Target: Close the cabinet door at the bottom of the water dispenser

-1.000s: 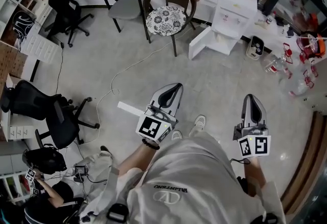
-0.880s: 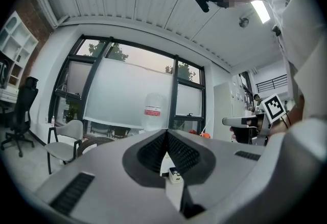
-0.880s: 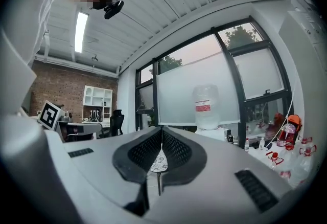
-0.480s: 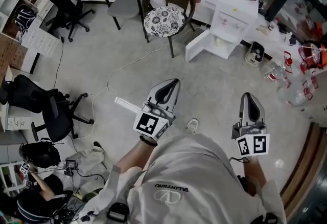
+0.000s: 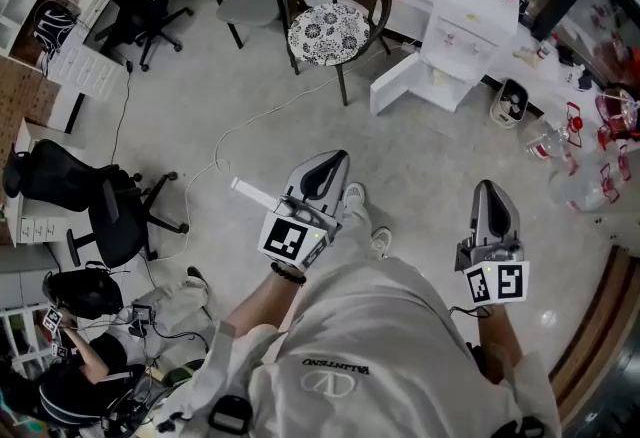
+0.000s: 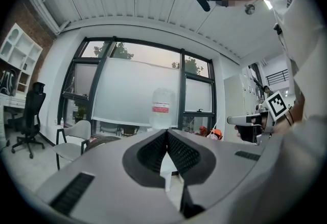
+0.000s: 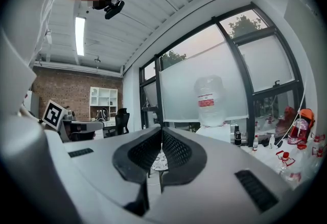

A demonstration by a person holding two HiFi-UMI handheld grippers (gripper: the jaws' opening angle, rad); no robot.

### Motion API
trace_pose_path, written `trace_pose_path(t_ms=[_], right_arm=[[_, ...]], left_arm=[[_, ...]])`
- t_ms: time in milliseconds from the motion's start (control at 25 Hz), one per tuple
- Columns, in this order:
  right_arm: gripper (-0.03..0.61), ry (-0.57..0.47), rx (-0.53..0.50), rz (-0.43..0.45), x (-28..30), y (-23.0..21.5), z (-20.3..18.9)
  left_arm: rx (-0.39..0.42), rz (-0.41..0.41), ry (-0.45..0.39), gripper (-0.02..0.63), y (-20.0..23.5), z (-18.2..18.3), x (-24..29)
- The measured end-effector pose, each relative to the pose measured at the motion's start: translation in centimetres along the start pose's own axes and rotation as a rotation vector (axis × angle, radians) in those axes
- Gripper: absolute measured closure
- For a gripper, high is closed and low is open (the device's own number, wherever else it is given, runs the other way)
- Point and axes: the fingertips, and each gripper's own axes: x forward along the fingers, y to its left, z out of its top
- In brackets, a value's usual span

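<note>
Approach to the water dispenser (image 5: 466,21): it stands at one o'clock from the person, well apart from both tools. Its bottom cabinet door (image 5: 405,83) is swung out toward eight o'clock of the base, near the wicker chair (image 5: 335,11). The step is probably best done by walking in, laying a closed jaw tip against the door near its free end, and pushing steadily along the hinge arc until the door sits flush. The left gripper (image 5: 326,169) and right gripper (image 5: 494,198) both have their jaws pressed together, holding and touching nothing.
</note>
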Motion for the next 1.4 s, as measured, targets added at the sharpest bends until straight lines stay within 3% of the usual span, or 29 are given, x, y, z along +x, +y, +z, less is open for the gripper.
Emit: trace_pose_path(t_ms=[360,1000,1400], right_arm=[[0.561,0.008,-0.011,-0.033,4.4,-1.4,0.2],[0.561,0.015,-0.057,-0.068,18.5,-1.5,1.5],[0.561,0.03,-0.098,-0.022,24.0,-0.5,0.7]], left_arm=[[-0.015,-0.01,-0.013,0.612,3.7,0.2,3.7],[-0.072,-0.08,0.003,0.611,14.5,-0.5,12.4],[-0.09,-0.1,0.031,0.611,17.7,-2.1,16.0]])
